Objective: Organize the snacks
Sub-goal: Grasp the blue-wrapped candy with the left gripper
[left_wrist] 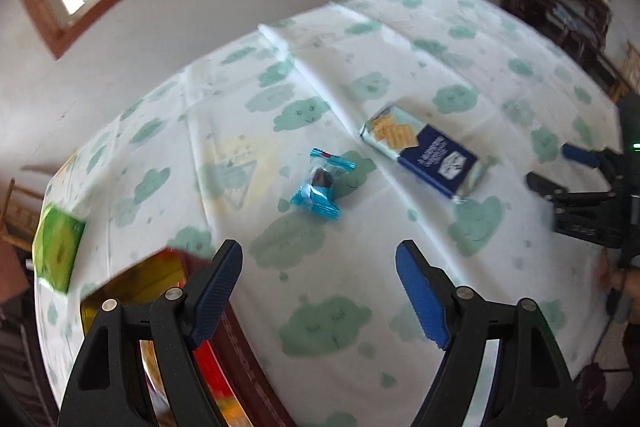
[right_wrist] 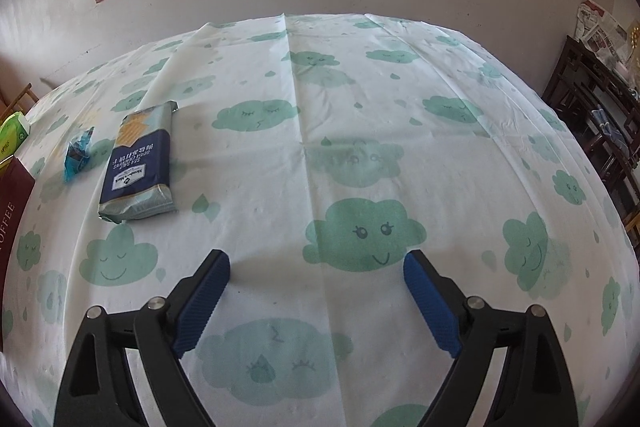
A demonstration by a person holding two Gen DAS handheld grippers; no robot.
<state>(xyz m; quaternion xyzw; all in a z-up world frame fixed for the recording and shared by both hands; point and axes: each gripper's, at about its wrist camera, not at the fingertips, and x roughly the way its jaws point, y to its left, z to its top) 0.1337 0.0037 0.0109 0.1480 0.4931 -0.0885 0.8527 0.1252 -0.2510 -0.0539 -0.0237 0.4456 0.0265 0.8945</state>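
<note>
Both tongs empty, jaws spread wide: left tongs (left_wrist: 318,291) at bottom centre of the left wrist view, right tongs (right_wrist: 316,301) at bottom centre of the right wrist view, over bare cloud-print cloth on the table (right_wrist: 360,99).

Snacks: blue-wrapped candy (left_wrist: 320,187) mid-frame in the left view, just ahead of the left tongs; cracker pack (left_wrist: 420,153) right of it, near but apart. Red-brown box (left_wrist: 168,307) sits lower left, partly behind the left finger; green box (left_wrist: 56,247) at the far left edge.

Risks, as judgement: candy is small with slick crinkly foil, so a pinch on a twisted end may slip or fling it. Loose cloth has folds; low jaws could snag and drag it, shifting both snacks. Left view is blurred, so aim may be off. Cracker pack crushes if squeezed hard.

Writing: cracker pack in the right view reads roughly "SEA SALT… SODA CRACKERS" upside down, brand too small to tell. Red-brown box shows "OFFEE".
</note>
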